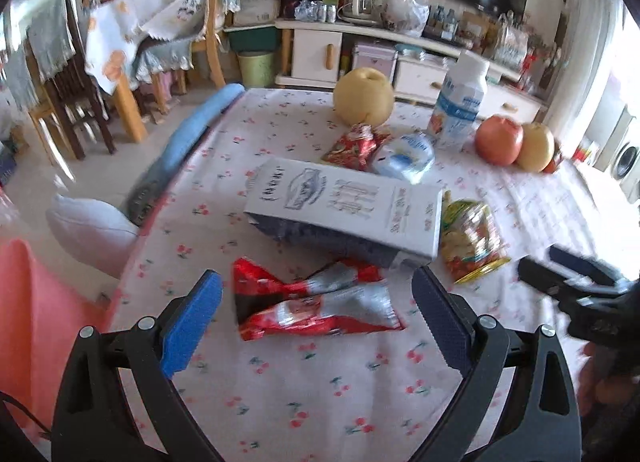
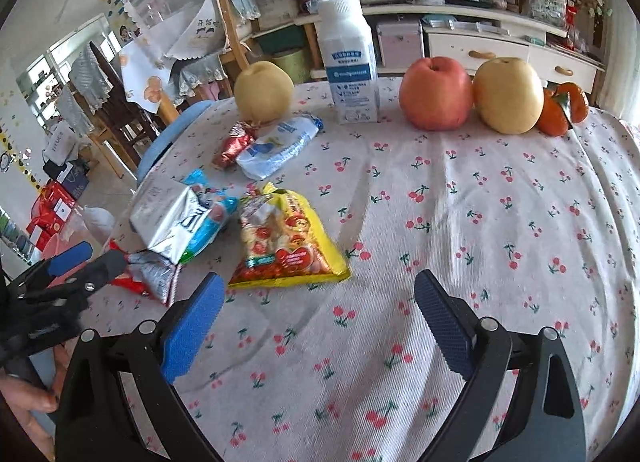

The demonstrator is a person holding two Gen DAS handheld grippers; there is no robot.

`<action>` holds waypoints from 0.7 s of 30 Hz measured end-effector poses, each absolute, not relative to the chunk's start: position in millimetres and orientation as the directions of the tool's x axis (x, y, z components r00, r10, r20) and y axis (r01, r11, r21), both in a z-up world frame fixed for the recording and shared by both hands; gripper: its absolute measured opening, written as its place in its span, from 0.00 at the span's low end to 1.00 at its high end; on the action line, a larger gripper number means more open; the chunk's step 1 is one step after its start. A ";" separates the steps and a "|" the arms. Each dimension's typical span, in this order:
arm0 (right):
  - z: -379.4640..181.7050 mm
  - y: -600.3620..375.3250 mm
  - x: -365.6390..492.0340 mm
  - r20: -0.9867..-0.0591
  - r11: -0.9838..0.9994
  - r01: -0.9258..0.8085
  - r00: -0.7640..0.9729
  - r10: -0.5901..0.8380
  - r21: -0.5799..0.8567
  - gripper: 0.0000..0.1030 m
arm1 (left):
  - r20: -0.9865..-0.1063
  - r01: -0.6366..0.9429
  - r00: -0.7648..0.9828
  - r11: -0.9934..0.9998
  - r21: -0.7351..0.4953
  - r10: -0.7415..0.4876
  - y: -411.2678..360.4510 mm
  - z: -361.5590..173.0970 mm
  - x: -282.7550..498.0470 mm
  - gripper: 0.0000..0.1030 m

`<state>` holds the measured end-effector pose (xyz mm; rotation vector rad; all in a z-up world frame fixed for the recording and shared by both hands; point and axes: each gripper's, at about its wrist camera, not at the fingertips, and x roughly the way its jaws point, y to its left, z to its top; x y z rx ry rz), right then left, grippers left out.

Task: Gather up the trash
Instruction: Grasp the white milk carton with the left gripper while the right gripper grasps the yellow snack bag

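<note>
- 2 pears: (image 2: pixel 264 90) at 11 o'clock, (image 2: pixel 508 95) at 1
- 1 apple (image 2: pixel 436 93)
- 1 milk bottle (image 2: pixel 348 61) at 12
- 5 wrappers: red (image 1: pixel 316 302), yellow (image 2: pixel 284 242), blue-white (image 2: pixel 276 147), red foil (image 2: pixel 234 143), silver (image 2: pixel 180 221)

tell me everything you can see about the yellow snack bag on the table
The yellow snack bag is a glossy plastic packet with a yellow border and a red lower band printed with pictures of snacks. It lies flat, slightly crumpled, on the cherry-print tablecloth, just right of the flattened carton. Neither gripper touches it; the right gripper hovers open, nearer the camera.
</note>
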<state>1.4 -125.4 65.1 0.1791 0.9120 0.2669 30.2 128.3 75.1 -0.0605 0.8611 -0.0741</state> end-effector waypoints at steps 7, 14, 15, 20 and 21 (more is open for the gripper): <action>53.8 -121.5 17.2 -0.767 0.948 -0.152 0.559 0.316 0.279 0.92 | -0.705 -0.034 0.643 0.909 -0.416 -0.299 153.1 71.8 52.9 0.93; 46.6 -111.5 25.8 -0.777 0.950 -0.180 0.548 0.311 0.253 0.92 | -0.707 -0.135 0.634 0.857 -0.498 -0.311 153.7 60.6 80.5 0.93; 46.8 -108.9 26.4 -0.777 0.951 -0.187 0.549 0.309 0.246 0.92 | -0.710 -0.142 0.632 0.855 -0.499 -0.309 151.4 59.2 84.4 0.93; 44.4 -100.3 30.4 -0.775 0.956 -0.211 0.561 0.291 0.205 0.92 | -0.729 -0.164 0.629 0.871 -0.464 -0.270 137.3 53.6 97.8 0.93; 44.1 -98.3 30.7 -0.774 0.955 -0.219 0.561 0.291 0.201 0.92 | -0.737 -0.168 0.626 0.879 -0.446 -0.254 135.3 52.4 98.7 0.93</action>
